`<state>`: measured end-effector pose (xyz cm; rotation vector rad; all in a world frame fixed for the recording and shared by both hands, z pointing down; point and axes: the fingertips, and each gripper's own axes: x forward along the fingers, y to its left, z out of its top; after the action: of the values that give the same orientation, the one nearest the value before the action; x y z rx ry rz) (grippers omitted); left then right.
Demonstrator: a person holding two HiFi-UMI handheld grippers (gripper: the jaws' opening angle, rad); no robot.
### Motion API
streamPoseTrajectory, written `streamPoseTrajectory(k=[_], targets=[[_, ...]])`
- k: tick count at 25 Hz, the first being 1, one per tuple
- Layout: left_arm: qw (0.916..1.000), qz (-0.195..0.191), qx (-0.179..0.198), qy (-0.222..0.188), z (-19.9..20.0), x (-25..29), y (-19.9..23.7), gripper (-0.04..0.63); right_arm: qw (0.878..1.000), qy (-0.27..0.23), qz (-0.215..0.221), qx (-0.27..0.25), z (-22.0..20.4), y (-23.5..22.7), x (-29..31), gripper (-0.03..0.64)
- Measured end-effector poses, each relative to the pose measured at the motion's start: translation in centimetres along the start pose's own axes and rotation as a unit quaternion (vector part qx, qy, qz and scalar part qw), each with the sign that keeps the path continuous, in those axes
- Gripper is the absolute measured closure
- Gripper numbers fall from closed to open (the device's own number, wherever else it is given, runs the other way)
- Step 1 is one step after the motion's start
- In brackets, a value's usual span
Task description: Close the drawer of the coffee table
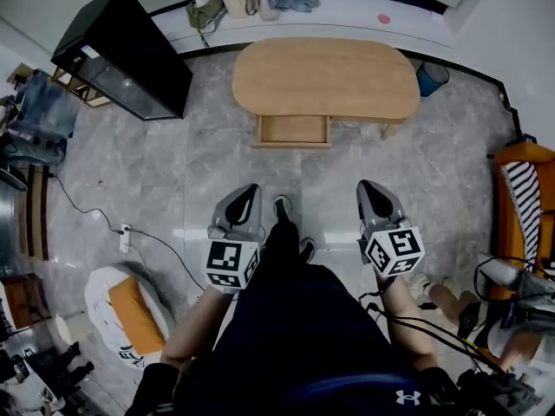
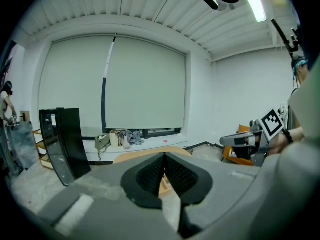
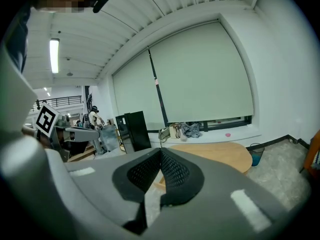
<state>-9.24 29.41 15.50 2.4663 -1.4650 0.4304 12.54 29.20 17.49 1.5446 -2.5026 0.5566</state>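
While the person stands on the grey floor [image 1: 173,172] facing the table, a black cabinet [image 1: 121,55] sits off to the far left, with a cable [image 1: 87,209] snaking across the tiles below it. Next over is the left gripper [image 1: 250,191], jaws pressed tight together with nothing in them, pointing ahead and a bit down over the floor. A shoe [image 1: 283,206] pokes out between the two grippers.

Straight ahead is the oval wooden table [image 1: 347,76]. The drawer [image 1: 295,130] is pulled out of its near edge, on the left half, so it's still open. Both grippers are well apart from it, with bare floor in between.

The right gripper [image 1: 366,187] is the same deal: jaws squeezed together, holding nothing, aimed the table's way. Past the table's right end there's a blue bin [image 1: 431,78] just beside it, and an orange seat [image 1: 520,156] sits at the far right edge.
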Motion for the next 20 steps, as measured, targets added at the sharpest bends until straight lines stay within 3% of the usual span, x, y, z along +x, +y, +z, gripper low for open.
streamPoseTrajectory(k=[7, 15, 20], targets=[[0.9998, -0.012, -0.014, 0.004, 0.9, 4.1, 1.5, 0.594, 1.0, 0.024, -0.003, -0.004, 0.8, -1.8, 3.3, 0.614], [0.9998, -0.009, -0.02, 0.0, 1.7, 8.6, 6.9, 0.594, 0.999, 0.039, -0.011, -0.005, 1.6, -2.5, 8.8, 0.614], [0.9995, -0.019, -0.021, -0.012, 3.8, 11.8, 10.1, 0.594, 0.998, 0.046, 0.03, -0.026, 3.5, -1.3, 13.0, 0.615]])
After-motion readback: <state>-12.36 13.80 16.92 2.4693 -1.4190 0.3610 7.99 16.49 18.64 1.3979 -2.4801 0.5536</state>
